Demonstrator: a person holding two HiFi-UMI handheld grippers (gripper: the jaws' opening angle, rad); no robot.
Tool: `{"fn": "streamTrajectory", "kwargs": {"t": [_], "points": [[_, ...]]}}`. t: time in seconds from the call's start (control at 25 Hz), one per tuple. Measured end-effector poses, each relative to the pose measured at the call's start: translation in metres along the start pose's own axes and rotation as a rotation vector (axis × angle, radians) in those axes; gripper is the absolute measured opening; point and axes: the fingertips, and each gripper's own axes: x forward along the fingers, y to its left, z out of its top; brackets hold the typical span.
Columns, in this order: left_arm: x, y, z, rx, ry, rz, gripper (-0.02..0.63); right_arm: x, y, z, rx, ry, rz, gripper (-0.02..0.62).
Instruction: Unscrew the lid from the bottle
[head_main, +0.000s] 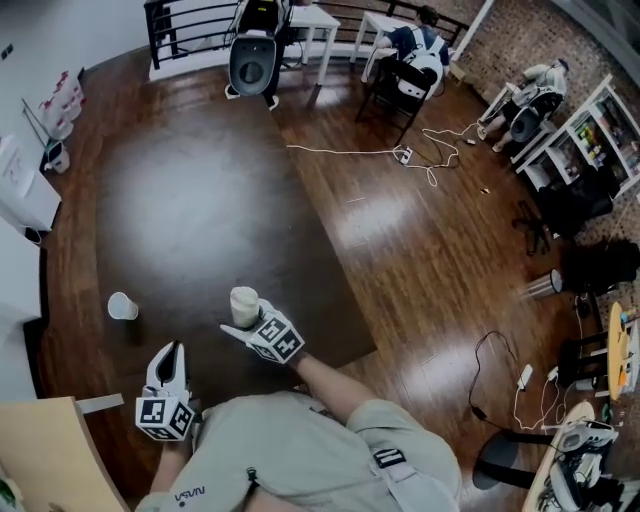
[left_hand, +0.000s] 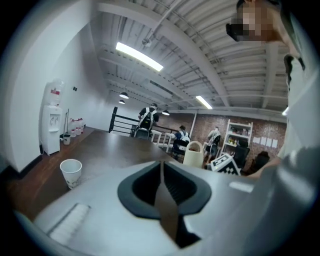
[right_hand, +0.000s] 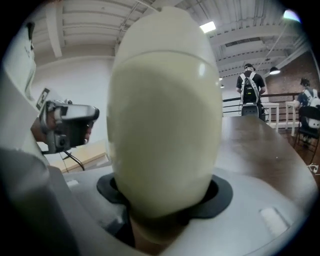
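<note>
A white paper cup (head_main: 122, 306) stands on the dark tabletop (head_main: 200, 190), its print too small to read. The left gripper (head_main: 174, 350) hangs near the tabletop's near edge, fingers pressed together on nothing. The cream bottle (head_main: 244, 300) is upright by the person, clasped by the right gripper (head_main: 238, 325). Its body hides the finger pads. The shirt (head_main: 300, 450) reads NASA, upside down.

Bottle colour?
The bottle is plain cream, with no visible pattern. It shows best in the right gripper view.
</note>
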Motion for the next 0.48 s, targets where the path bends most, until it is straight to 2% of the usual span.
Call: {"fn": "streamTrajectory", "kwargs": {"t": [0.24, 0.48], "points": [[0.020, -0.018, 0.015, -0.056, -0.042, -0.121, 0.003, -0.047, 0.044, 0.034, 0.064, 0.034, 0.317, 0.298], [0.028, -0.040, 0.043, -0.104, -0.052, -0.307, 0.003, -0.086, 0.090, 0.062, 0.113, 0.060, 0.623, 0.298]]}}
